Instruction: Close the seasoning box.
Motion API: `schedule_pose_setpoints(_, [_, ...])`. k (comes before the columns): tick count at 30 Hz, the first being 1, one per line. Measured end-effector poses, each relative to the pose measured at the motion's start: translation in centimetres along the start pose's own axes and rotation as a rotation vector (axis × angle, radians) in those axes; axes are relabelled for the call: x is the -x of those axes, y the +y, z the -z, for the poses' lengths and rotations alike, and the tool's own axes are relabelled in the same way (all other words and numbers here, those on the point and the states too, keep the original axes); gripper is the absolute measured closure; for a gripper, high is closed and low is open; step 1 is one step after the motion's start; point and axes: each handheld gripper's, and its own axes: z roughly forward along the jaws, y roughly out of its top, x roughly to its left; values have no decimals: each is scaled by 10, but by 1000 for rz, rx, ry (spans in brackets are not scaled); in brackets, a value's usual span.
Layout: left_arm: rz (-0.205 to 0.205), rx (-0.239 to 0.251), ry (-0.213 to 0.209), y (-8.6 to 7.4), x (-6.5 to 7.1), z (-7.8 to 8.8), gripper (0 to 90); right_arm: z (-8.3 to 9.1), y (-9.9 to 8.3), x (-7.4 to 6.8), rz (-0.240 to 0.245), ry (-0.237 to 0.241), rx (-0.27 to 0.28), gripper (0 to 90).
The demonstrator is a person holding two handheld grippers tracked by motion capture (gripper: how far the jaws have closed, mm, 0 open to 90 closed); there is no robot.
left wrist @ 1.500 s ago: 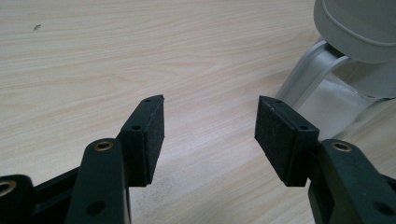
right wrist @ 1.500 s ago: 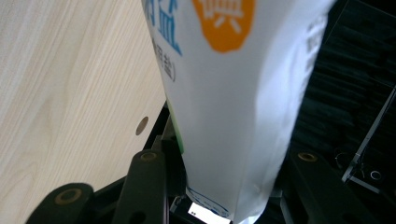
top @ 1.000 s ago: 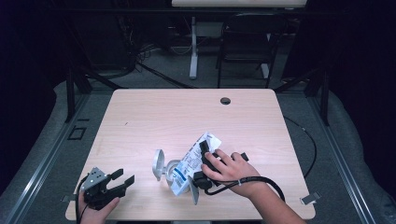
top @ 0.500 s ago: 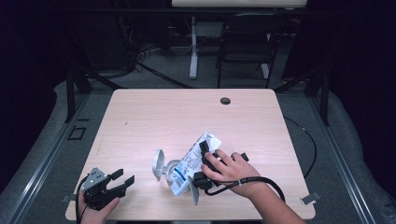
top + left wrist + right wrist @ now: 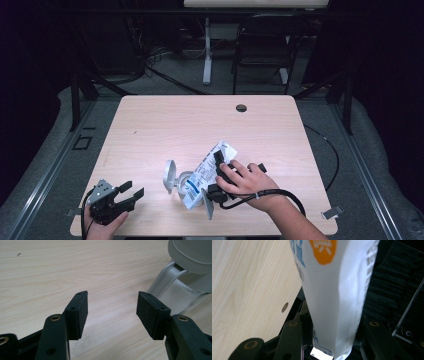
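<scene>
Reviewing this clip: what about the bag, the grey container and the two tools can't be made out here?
- Bag print: too small in the high view, cut off by the top edge in the right gripper view.
- Grey container inside: hidden by the bag's lower end, high view.
- Right tool pads: covered by the bag, right gripper view.
- Container base: cut off by the frame edge, left gripper view.
</scene>
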Motion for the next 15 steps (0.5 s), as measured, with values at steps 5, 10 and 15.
schedule_pose_setpoints(5, [-1, -1, 0, 0, 0, 0, 430, 0, 0, 1, 0, -2, 2, 651])
schedule_pose_setpoints(10, [0, 0, 1, 0, 0, 0, 430, 0, 0, 1, 1, -2, 2, 652])
schedule_pose_setpoints(15, [0, 2, 0, 0, 0, 0, 430, 0, 0, 1, -2, -2, 2, 652])
